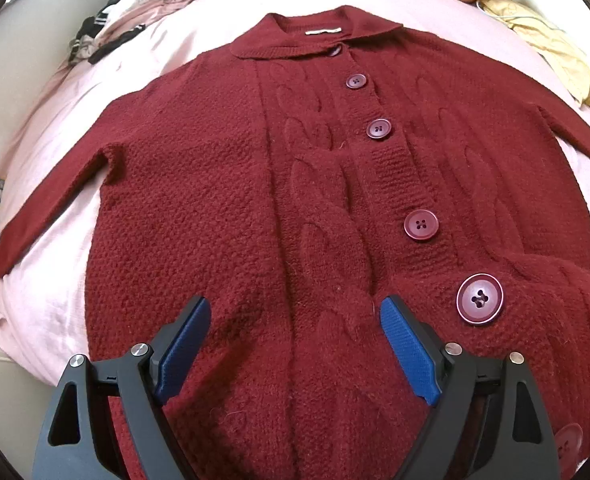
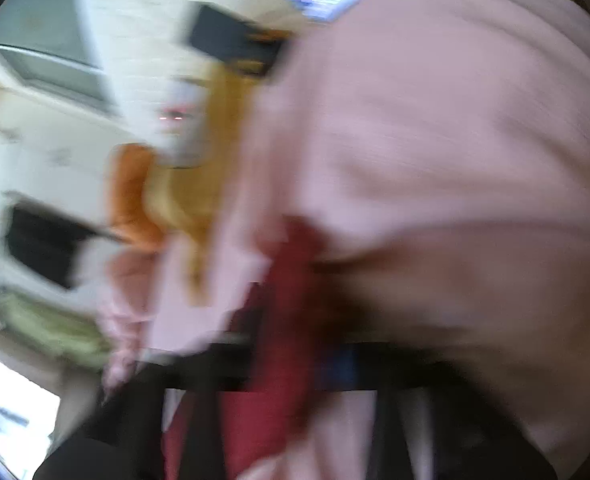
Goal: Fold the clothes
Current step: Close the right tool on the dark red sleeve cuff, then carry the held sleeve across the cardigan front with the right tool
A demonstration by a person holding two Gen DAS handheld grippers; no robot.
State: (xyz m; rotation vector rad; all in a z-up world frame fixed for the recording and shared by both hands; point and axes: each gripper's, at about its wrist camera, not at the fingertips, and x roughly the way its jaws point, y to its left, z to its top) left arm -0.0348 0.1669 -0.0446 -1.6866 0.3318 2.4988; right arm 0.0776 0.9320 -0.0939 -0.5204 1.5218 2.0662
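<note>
A dark red cardigan [image 1: 223, 184] is spread front-up and buttoned on a pink sheet [image 1: 47, 128], collar away from the left camera, sleeves angled out to both sides. The left gripper [image 1: 293, 320] is held over the lower front with its jaws spread wide and nothing caught between them. The right view is badly blurred; a strip of red knit [image 2: 283, 312] is seen running into the right gripper [image 2: 295, 368], whose jaws are pressed together, apparently pinching that knit. Which part of the cardigan it is cannot be told.

The knit is judged thick, soft and fairly heavy: it is expected to sag and stretch if lifted by one point, but not to slip. The buttons [image 1: 421, 225] are hard and best avoided. A hold at shoulder seam and hem edge is advised, both layers taken together.
</note>
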